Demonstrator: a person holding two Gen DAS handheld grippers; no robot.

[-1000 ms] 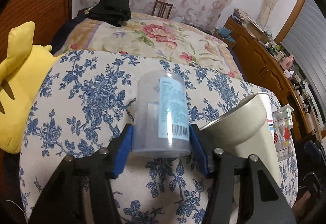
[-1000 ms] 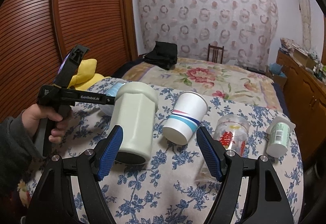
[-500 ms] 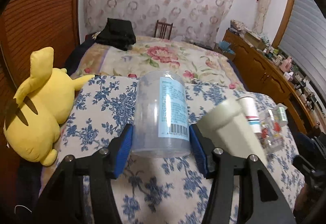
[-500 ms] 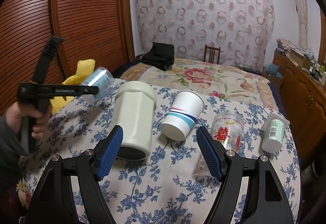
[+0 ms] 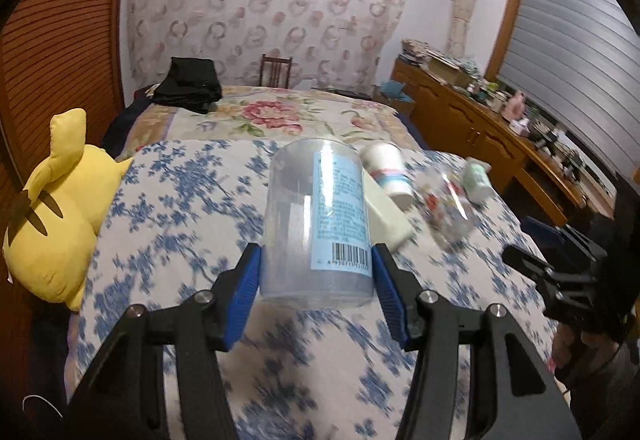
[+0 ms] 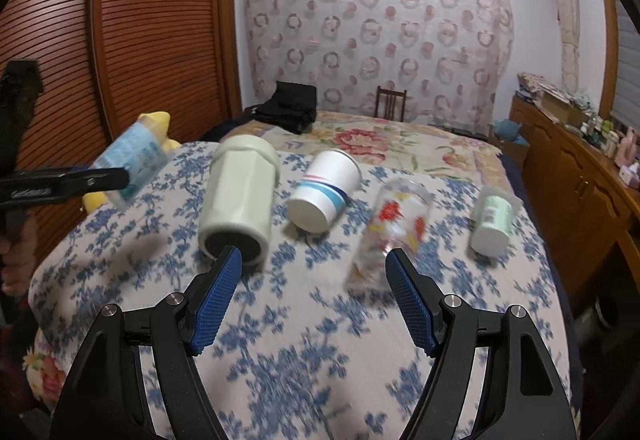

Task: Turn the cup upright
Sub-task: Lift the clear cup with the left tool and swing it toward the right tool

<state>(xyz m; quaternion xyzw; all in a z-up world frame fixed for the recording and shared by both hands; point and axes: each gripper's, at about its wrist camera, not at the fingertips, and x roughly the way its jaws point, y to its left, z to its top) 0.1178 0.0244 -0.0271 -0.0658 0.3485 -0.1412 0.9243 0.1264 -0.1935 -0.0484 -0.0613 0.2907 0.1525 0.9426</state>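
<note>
My left gripper (image 5: 316,276) is shut on a clear plastic cup with a pale blue label (image 5: 318,220) and holds it in the air above the blue-flowered table (image 5: 188,200). In the right wrist view the same cup (image 6: 130,160) hangs tilted at the far left, held by the left gripper (image 6: 120,176). My right gripper (image 6: 312,276) is open and empty, low over the table, just in front of the lying cups.
Lying on the table: a cream tumbler (image 6: 238,204), a white paper cup with stripes (image 6: 324,196), a clear glass with red print (image 6: 392,228), a small pale green cup (image 6: 494,220). A yellow plush toy (image 5: 56,212) lies at the left edge. A bed stands behind.
My left gripper has lifted the clear cup off the table and swung it up and back. My right gripper has moved closer to the lying cups.
</note>
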